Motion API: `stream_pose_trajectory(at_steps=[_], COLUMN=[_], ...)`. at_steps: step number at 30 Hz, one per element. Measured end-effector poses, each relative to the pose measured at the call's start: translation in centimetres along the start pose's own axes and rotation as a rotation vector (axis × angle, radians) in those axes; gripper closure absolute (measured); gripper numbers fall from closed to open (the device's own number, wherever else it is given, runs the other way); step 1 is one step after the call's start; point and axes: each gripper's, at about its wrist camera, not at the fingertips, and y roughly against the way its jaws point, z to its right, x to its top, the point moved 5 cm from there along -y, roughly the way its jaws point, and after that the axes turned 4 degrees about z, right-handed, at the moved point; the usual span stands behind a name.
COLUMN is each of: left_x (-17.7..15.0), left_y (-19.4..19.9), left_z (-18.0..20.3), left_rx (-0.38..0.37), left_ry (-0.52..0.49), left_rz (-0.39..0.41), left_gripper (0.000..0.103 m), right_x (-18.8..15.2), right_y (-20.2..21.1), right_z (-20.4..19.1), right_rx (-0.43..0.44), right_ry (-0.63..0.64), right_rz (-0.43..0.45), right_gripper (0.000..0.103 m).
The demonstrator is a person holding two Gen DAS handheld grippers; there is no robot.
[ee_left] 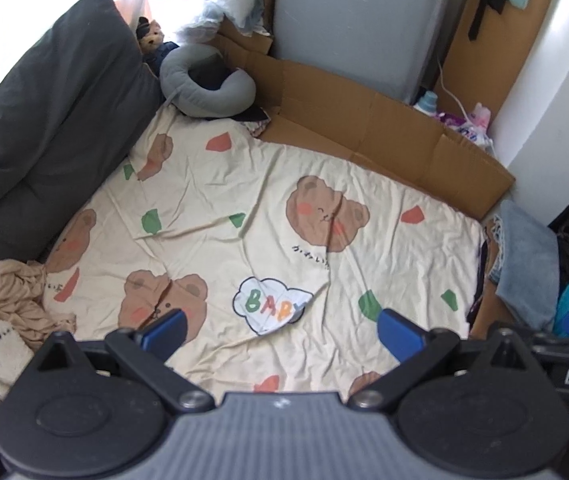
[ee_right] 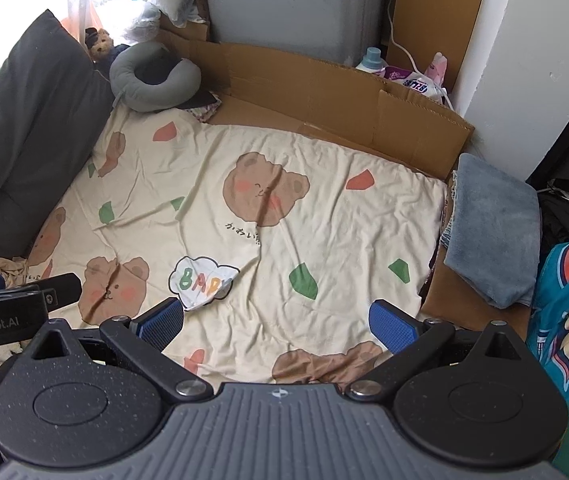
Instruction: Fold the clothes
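Both hand-held grippers, left [ee_left: 282, 332] and right [ee_right: 276, 326], gape empty (only left sees the tan garment [ee_left: 16, 300] whole).

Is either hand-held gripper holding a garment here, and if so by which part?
Nothing is held. The left hand-held gripper and right hand-held gripper are both open above the bear-print sheet; the crumpled tan garment lies untouched.

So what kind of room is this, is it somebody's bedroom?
Most likely a bedroom or small living space. A bear-print sheet is spread over a bed or mat, with a grey pillow and a teddy bear beside it, and crumpled beige clothes waiting at the edge.
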Motion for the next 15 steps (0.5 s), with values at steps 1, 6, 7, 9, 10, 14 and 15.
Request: stream_pose_trajectory(at_steps=[1, 6, 7, 9, 10, 14, 15], left_x=[0.04, 0.19, 0.19, 0.16, 0.14, 0.13, 0.15], left_y=[-0.01, 0.06, 0.06, 0.02, 0.00, -0.07, -0.08], left_z=[0.10, 0.27, 0.26, 0.29, 0.30, 0.54, 0.66], left_rx=[0.004, 0.005, 0.003, -0.003, -0.006, -0.021, -0.023], left_ry=[-0.008, -0.027, -0.029, -0.033, -0.034, -0.029, -0.032], left_rz=[0.000, 0.002, 0.001, -0.001, -0.002, -0.004, -0.004], left_gripper=[0.001, 0.001, 0.002, 0.004, 0.005, 0.006, 0.006], right_x=[0.01, 0.08, 0.10, 0.15, 0.16, 0.14, 0.14], right_y=[-0.03, -0.16, -0.17, -0.16, -0.16, -0.15, -0.16], right_z=[-0.01, -0.02, 0.01, 0.12, 0.20, 0.50, 0.56], right_rx=[-0.001, -0.001, 0.000, 0.002, 0.002, -0.002, -0.003], right_ry=[0.000, 0.000, 0.000, -0.001, -0.002, -0.003, -0.003], right_rz=[-0.001, -0.006, -0.007, -0.008, -0.007, -0.008, -0.009], right_gripper=[0.001, 0.001, 0.001, 0.001, 0.001, 0.001, 0.001])
